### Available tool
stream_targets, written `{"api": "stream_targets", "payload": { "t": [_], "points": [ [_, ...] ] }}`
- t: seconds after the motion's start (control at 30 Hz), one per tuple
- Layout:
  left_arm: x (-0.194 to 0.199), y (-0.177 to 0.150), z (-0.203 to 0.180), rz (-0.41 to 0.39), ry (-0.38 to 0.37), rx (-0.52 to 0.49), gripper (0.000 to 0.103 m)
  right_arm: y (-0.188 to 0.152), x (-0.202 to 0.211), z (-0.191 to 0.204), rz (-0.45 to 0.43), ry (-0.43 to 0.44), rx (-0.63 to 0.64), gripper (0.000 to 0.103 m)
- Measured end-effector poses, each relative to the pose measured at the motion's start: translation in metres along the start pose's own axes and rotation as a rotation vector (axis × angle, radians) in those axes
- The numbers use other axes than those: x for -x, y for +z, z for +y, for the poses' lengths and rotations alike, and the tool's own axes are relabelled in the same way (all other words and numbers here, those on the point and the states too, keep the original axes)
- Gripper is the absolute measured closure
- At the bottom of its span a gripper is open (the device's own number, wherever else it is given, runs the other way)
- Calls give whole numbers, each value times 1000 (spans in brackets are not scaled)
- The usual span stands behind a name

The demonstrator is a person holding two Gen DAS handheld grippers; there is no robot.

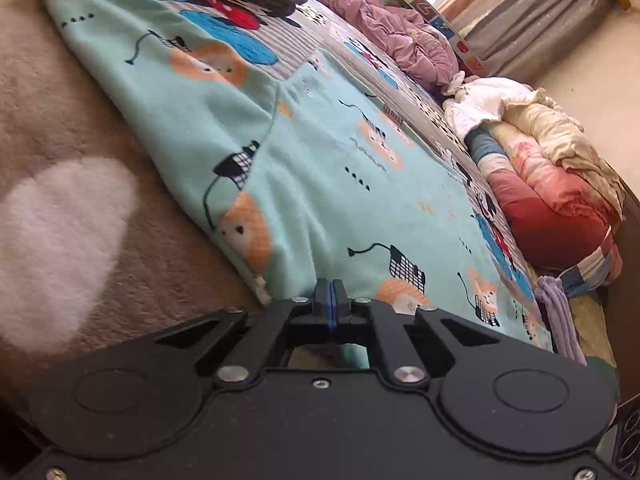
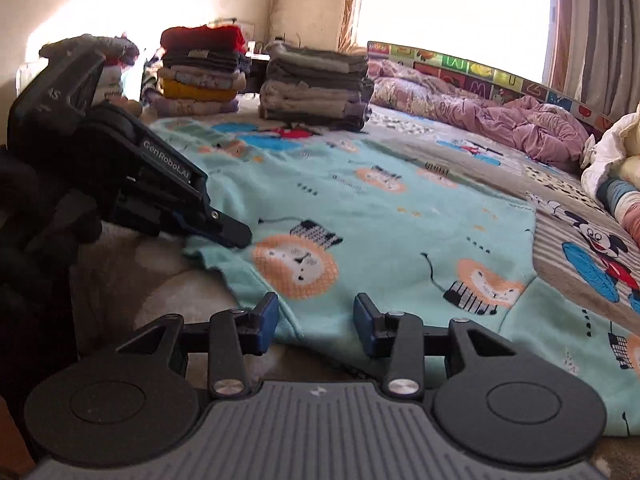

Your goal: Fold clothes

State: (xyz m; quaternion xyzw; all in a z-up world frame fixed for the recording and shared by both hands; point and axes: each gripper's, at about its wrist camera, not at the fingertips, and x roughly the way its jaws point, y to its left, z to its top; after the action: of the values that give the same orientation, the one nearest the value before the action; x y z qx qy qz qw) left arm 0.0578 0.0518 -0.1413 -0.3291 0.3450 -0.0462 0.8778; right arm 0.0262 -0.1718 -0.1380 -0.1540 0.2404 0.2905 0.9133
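A mint-green garment with a lion print [image 1: 320,168] lies spread on the bed, one part folded over. It also shows in the right wrist view [image 2: 400,220]. My left gripper [image 1: 331,300] is shut at the garment's near edge, and whether cloth is pinched between its pads is hidden. It also shows in the right wrist view [image 2: 236,236], its tips resting on the garment's left edge. My right gripper [image 2: 316,322] is open, its blue pads on either side of the garment's near hem, with nothing held.
Two stacks of folded clothes [image 2: 316,84] stand at the far side of the bed. A crumpled purple garment [image 2: 520,128] and a pile of bedding [image 1: 552,184] lie along the bed's edge. A brown blanket with a white heart [image 1: 60,240] lies beside the garment.
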Motion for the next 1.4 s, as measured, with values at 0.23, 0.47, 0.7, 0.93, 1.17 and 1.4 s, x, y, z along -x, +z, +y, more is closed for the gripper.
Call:
{"api": "stream_targets", "payload": {
  "t": [0.23, 0.47, 0.7, 0.93, 1.17, 1.4],
  "points": [
    [5, 11, -3, -87, -107, -28, 78, 9, 17, 24, -107, -30, 52, 60],
    [19, 56, 68, -208, 44, 224, 90, 5, -3, 18, -4, 35, -13, 56],
    [15, 90, 82, -220, -67, 293, 85, 1, -3, 20, -22, 31, -21, 55],
    [-28, 110, 98, -174, -58, 293, 91, -2, -4, 18, -29, 40, -51, 54],
    [15, 169, 191, -425, 61, 547, 91, -10, 0, 17, -64, 52, -49, 54],
    [-3, 169, 144, -292, -148, 425, 67, -13, 1, 17, -74, 51, -40, 53]
  ]
}}
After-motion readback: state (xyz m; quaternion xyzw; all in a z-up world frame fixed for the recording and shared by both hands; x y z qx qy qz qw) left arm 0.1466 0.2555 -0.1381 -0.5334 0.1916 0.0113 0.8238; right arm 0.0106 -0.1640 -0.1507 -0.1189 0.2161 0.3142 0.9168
